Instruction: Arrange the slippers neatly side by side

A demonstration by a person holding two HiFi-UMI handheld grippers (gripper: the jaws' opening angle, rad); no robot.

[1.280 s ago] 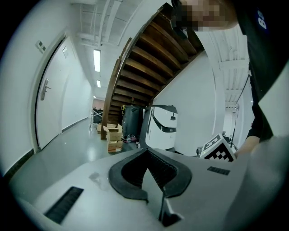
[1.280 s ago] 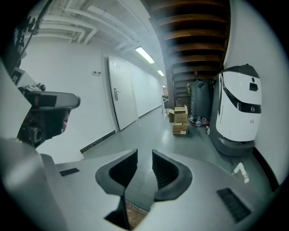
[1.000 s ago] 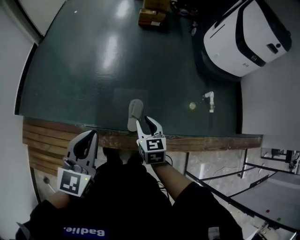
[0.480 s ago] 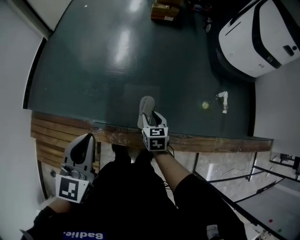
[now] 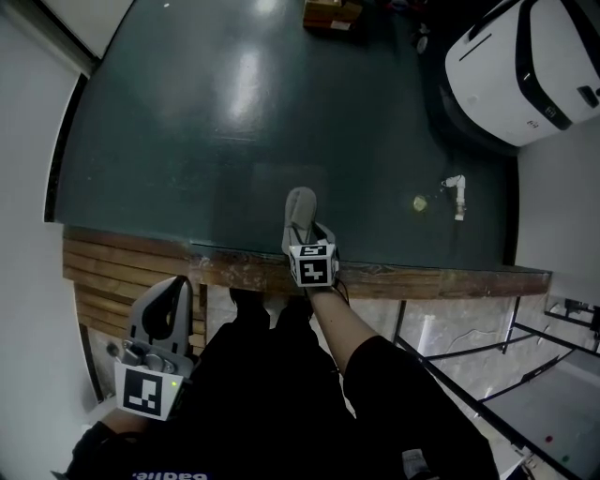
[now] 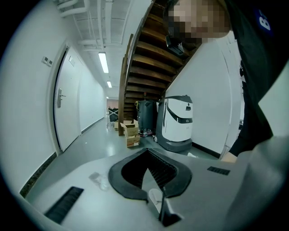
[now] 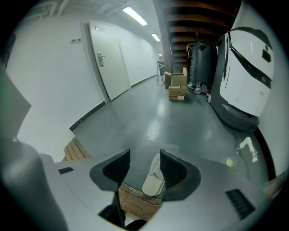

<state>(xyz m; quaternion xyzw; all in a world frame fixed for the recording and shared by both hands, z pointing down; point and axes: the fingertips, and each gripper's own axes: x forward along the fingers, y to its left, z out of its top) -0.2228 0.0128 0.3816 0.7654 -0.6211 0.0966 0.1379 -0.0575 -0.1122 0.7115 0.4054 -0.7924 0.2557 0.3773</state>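
Observation:
One grey slipper (image 5: 299, 216) lies on the dark green floor just past the wooden step edge, toe pointing away from me. My right gripper (image 5: 307, 234) stands over its heel end. In the right gripper view the slipper (image 7: 153, 178) lies between the jaws, close to the right one and well apart from the left one. The jaws of the right gripper (image 7: 144, 158) are opening and do not press on the slipper. My left gripper (image 5: 174, 289) hangs low at the left over the wooden slats, away from the slipper. The left gripper (image 6: 147, 153) is shut with nothing in it.
The wooden step edge (image 5: 234, 272) runs across in front of my legs. A big white machine (image 5: 525, 66) stands at the far right and cardboard boxes (image 5: 330, 11) at the far end. A small white object (image 5: 457, 195) and a yellowish spot (image 5: 419, 202) lie on the floor to the right.
My right gripper has moved forward from the step edge onto the slipper's heel end. The left gripper has stayed low at the left.

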